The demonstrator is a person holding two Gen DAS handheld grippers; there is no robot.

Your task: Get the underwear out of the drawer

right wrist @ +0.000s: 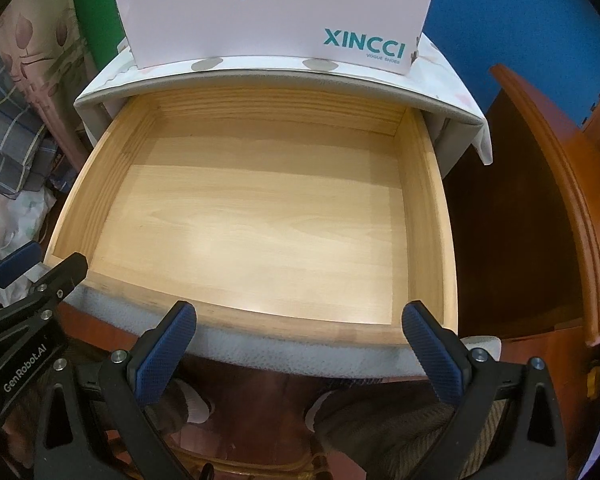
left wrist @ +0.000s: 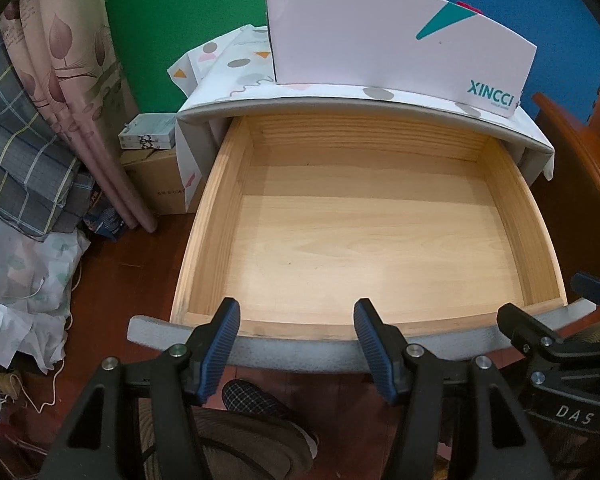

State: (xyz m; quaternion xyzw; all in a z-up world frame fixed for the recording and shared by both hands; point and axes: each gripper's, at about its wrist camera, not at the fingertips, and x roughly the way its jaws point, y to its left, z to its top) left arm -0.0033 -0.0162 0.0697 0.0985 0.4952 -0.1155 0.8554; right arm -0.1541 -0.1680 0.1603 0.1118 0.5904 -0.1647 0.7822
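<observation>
Both claws hover just in front of the drawer lip: left gripper jaws apart, nothing between; right gripper jaws apart, wider, also bare. Drawer pulled out, its wooden floor bare, no underwear visible inside. Behind the drawer, a XINCCI shoebox with cloth poking out, type unclear. Removal looks finished; next is probably shutting the drawer.

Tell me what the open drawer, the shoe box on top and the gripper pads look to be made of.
Drawer: pale unpainted wood, probably pine; grain lines show.
Shoe box: white printed cardboard, smooth and matte, with flat folded panels.
Right gripper pads: blue, likely rubber or plastic, with a fine gripping texture.
</observation>
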